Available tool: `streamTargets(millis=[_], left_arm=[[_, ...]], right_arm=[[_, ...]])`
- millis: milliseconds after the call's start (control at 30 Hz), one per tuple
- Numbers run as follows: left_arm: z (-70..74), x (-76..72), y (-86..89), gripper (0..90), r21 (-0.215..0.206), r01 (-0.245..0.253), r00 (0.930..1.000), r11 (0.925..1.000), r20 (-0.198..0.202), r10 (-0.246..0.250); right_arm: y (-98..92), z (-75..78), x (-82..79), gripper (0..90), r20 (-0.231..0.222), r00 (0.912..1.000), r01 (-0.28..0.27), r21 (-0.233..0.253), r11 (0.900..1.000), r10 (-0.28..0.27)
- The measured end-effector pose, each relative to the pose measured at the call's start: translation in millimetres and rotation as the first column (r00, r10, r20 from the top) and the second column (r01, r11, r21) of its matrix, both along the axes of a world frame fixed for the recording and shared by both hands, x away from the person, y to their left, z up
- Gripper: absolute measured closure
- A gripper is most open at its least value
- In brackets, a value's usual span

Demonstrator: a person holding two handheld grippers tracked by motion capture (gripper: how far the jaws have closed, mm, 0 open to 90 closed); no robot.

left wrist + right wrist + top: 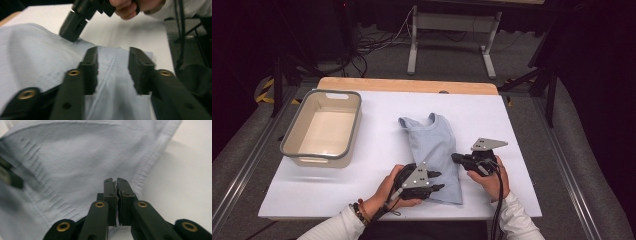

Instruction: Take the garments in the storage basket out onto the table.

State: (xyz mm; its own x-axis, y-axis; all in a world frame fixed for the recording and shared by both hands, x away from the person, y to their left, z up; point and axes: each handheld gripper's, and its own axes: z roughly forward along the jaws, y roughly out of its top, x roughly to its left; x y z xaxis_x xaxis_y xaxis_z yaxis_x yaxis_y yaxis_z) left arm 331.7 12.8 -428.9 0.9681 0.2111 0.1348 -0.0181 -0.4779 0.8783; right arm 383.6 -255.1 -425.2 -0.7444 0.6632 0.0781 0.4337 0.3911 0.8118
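A light blue sleeveless garment (434, 145) lies folded lengthwise in the middle of the white table top (377, 150), neckline away from the person. My left gripper (438, 181) is at its near left edge, open, with its jaws on either side of a stitched seam of the garment (37, 62). The left gripper (113, 53) has cloth between the jaws but does not pinch it. My right gripper (455, 158) is at the garment's right edge, shut, with a thin strip of the garment (82, 152) caught between its jaws. The right gripper (116, 180) sits beside the ribbed hem. In the left gripper view, the right gripper (73, 27) presses on the cloth.
A grey-rimmed beige basin (357, 120) stands on the left of the table, with nothing in it. A wooden strip (407, 85) edges the table's far side. Beyond it are cables and a metal stand (452, 22) on the floor.
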Motion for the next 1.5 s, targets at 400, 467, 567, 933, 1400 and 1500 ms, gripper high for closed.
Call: streamTargets(millis=[400, 467, 567, 933, 1400, 1500], left_arm=[[15.0, 39.7, 77.6, 25.8, -0.035, -0.261, 0.9636, 0.9646, -0.067, 0.259], [8.0, 57.2, 82.9, 24.4, -0.025, -0.316, 0.9449, 0.9484, -0.099, 0.312], [-1.7, 78.7, 81.5, 22.6, 0.005, -0.36, 0.9233, 0.933, -0.142, 0.357], [-18.4, 136.7, 73.0, 21.1, -0.014, -0.472, 0.8434, 0.8814, -0.298, 0.447], [-17.5, 171.8, 83.1, 25.7, -0.084, -0.559, 0.7647, 0.8251, -0.437, 0.473], [-12.6, 174.9, 86.1, 25.6, -0.11, -0.578, 0.7549, 0.8084, -0.448, 0.479]], right_arm=[[-0.7, 5.5, 14.4, 50.2, 0.028, 0.994, 0.105, 0.034, 0.994, -0.105], [2.3, 6.0, 20.4, 42.6, 0.023, 0.9948, 0.098, 0.051, 0.994, -0.099], [6.0, 4.7, 31.8, 34.7, 0.015, 0.9952, 0.096, 0.051, 0.994, -0.097], [5.1, -8.5, 61.7, 21.9, -0.093, 0.9927, 0.083, 0.072, 0.994, -0.076], [6.1, 18.4, 58.6, 32.1, 0.031, 0.9915, 0.122, 0.128, 0.984, -0.126], [4.5, 21.4, 64.6, 31.6, 0.039, 0.9864, 0.153, 0.143, 0.978, -0.16]])
